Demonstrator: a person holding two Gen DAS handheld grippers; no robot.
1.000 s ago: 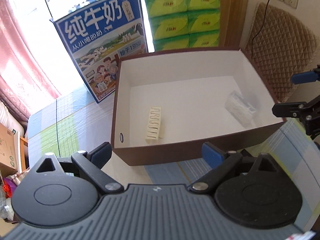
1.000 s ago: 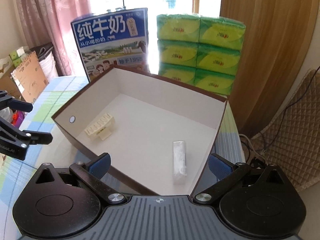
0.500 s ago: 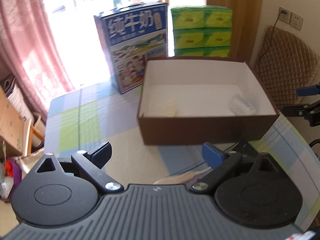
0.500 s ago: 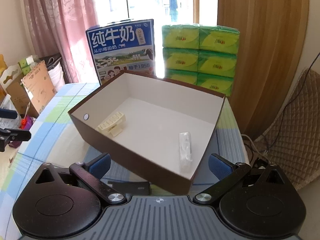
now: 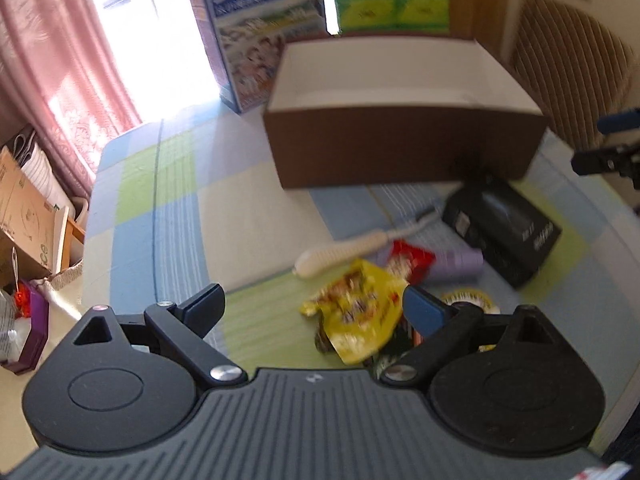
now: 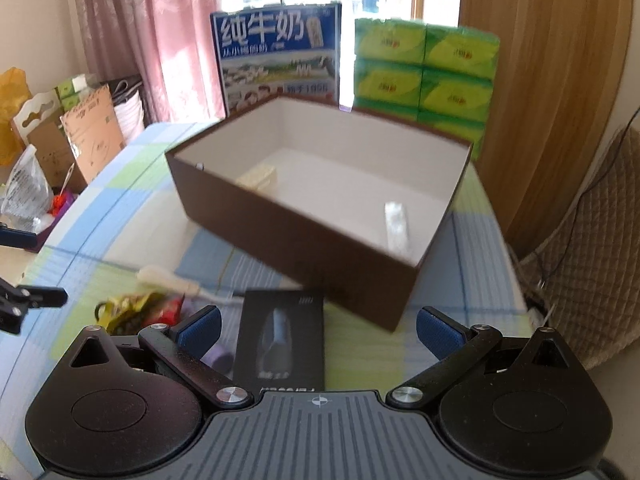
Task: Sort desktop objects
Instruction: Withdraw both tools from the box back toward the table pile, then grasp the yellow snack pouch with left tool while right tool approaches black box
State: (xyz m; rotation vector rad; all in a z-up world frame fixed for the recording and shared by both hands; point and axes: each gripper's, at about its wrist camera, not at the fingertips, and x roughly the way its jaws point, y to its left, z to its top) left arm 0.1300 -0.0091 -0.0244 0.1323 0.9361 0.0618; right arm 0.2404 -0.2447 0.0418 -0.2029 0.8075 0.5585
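We hold both grippers, left [image 5: 314, 310] and right [image 6: 318, 326], spread and empty, above packets [image 5: 356, 312] and a black carton [image 6: 280, 340] before the brown box [image 6: 304, 240] mid-table

Place: a lived-in home room.
Signs: pink curtains [image 6: 160, 36] left of the milk carton [image 6: 276, 52]; tissue packs [image 6: 424, 68] right of it; checked tablecloth [image 6: 132, 184] beneath.

Black tool [image 5: 314, 308] — blue pads [image 5: 422, 311], silver screws.
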